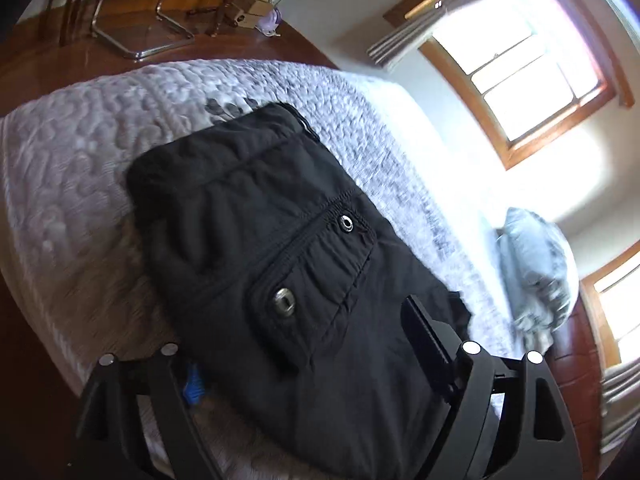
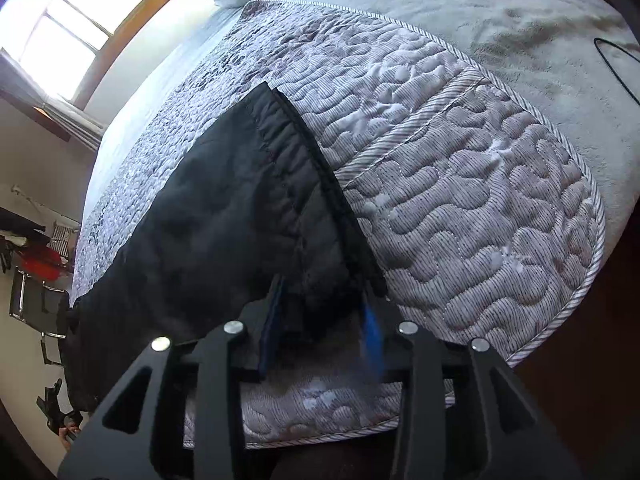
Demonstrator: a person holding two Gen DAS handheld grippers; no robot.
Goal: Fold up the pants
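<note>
On the bed, black pants (image 1: 256, 240) folded up flat on the quilt (image 1: 80, 152).

Left gripper (image 1: 304, 352) has its jaws spread wide over the near edge of the fabric, not squeezing it. Right gripper (image 2: 320, 320) jaws sit partly apart with the hem corner between them, and I can't tell if they're pinching.

Pants (image 1: 280, 248) flat on a quilt (image 1: 80, 168), quilt on a bed (image 2: 500, 12). Pillow (image 1: 536, 268) beyond the quilt's far end, beside a window (image 1: 532, 76). Chair (image 1: 160, 4) on the floor past the bed's foot.
</note>
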